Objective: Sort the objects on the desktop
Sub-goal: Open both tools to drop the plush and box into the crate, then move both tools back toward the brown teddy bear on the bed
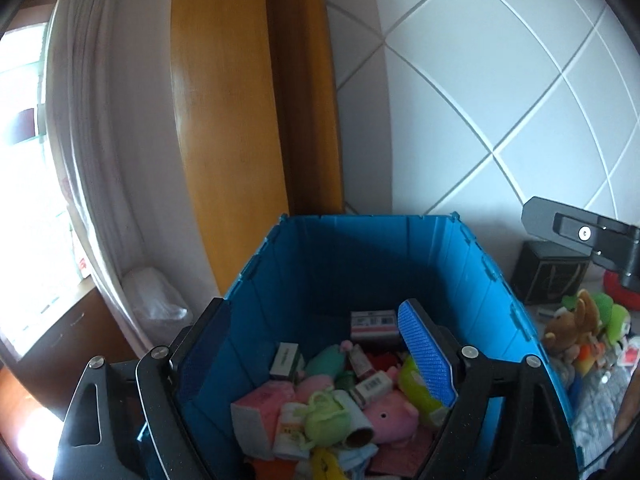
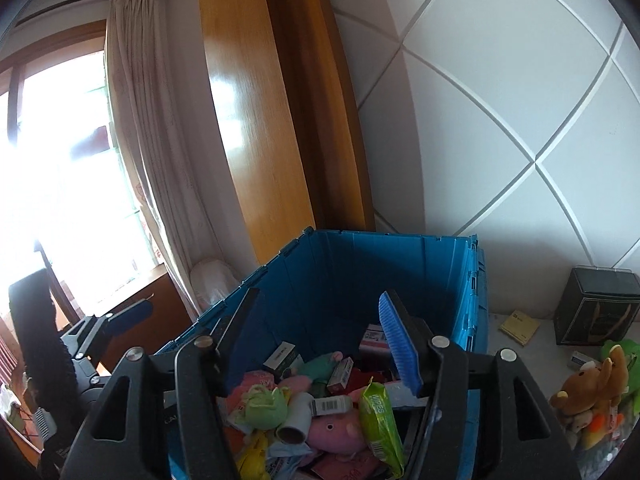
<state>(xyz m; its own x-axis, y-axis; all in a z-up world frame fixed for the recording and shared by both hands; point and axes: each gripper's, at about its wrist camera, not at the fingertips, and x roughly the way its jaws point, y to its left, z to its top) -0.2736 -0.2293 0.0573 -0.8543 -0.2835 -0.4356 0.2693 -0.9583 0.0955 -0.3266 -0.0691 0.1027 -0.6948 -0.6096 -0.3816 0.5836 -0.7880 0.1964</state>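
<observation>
Both of my tongs hang over the blue crate (image 1: 360, 264), pointing down into it. My left gripper (image 1: 316, 356) is spread wide with nothing between its fingers, and my right gripper (image 2: 320, 344) stands apart too, also empty. Inside the crate lies a heap: a pink pig plush (image 2: 336, 428), a green wipes pack (image 2: 380, 420), a light green knitted pouch (image 1: 326, 414), a cardboard tube (image 1: 360, 434) and several small boxes. More plush toys, among them a brown bear (image 2: 588, 388), sit on the tabletop to the right of the crate, near a black box (image 2: 596, 308).
</observation>
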